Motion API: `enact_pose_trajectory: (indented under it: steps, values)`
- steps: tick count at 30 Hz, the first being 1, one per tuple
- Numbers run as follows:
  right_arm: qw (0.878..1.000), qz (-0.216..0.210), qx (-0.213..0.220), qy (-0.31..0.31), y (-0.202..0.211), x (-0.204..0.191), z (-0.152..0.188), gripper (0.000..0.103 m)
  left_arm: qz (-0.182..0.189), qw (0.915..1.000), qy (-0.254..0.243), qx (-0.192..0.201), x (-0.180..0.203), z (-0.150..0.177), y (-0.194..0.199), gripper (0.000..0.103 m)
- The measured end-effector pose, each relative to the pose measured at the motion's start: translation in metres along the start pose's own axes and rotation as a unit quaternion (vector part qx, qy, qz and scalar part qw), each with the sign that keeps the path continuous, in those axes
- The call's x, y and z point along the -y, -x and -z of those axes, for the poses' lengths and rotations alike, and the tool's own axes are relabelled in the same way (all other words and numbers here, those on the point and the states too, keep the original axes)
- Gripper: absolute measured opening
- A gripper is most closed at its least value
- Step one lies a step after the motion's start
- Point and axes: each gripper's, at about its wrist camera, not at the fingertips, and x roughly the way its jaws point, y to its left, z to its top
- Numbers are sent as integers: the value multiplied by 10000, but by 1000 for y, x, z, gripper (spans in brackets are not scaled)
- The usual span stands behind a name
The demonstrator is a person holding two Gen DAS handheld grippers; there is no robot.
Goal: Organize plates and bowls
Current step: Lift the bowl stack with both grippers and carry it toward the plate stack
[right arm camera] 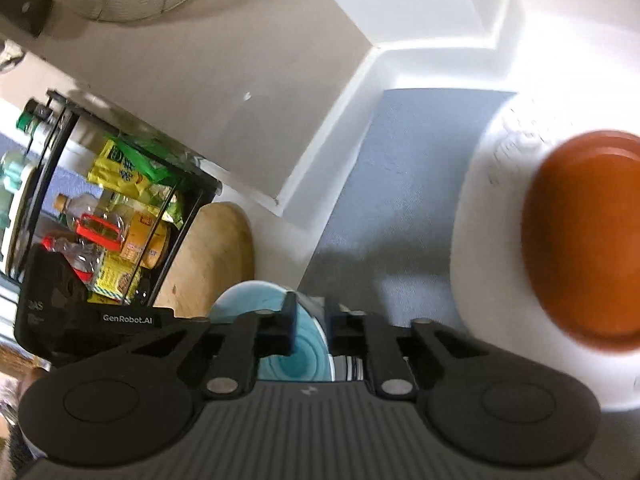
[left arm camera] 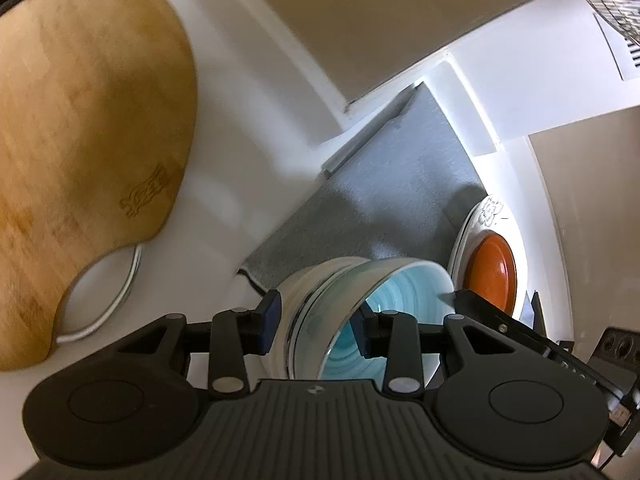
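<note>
So in my left wrist view the cutting board sits off to the left on the counter, the mat is in the middle, and the stacked bowls are at its near edge. A small plate lies on a bigger plate to the right

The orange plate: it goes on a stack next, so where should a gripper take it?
Grip the orange plate by its rim, coming from the side nearest the grippers. It lies flat and shallow on the white plate, leaving only its thin edge to pinch.
</note>
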Motion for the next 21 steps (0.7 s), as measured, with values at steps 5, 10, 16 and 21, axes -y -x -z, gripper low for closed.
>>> enact_pose_trajectory:
  steps: [5,10,16,21]
  values:
    - [9999,-100,1,-65,-2,6,-3,7,158,9990,339,-227,-12,1,-11,42]
    - [9998,-110,7,-148,-1,12,3,10,208,9992,239,-253,-13,1,-11,41]
    - [9993,-139,11,-356,7,17,9,22,398,9975,435,-381,-24,5,-13,44]
    - [9997,-139,62,-167,11,11,8,22,721,9956,534,-270,-26,3,5,43]
